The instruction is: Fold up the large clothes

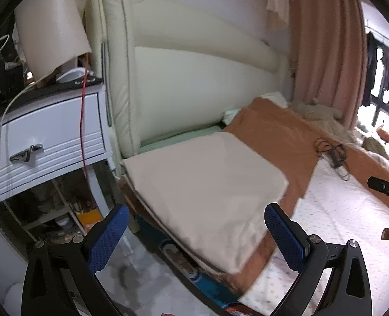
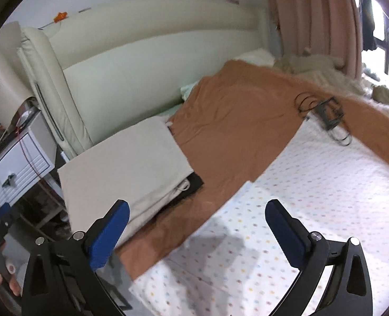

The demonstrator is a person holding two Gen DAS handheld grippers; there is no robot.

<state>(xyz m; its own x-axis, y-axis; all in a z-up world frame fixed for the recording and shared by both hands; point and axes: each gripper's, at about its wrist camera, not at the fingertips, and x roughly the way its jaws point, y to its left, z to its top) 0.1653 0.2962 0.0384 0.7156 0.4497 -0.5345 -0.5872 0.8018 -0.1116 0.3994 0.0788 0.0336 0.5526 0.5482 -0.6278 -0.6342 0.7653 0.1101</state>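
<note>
Now both hand-held grippers, left and right, hang wide open and empty; the cream garment looks folded, so reach next for the orange garment, gripping edges squarely.

Each gripper, the left gripper and the right gripper, has a black, arched frame with triangular cut-outs, silver round-headed screws at the pivots, and blue finger pads (finely dimpled, like mesh).
</note>
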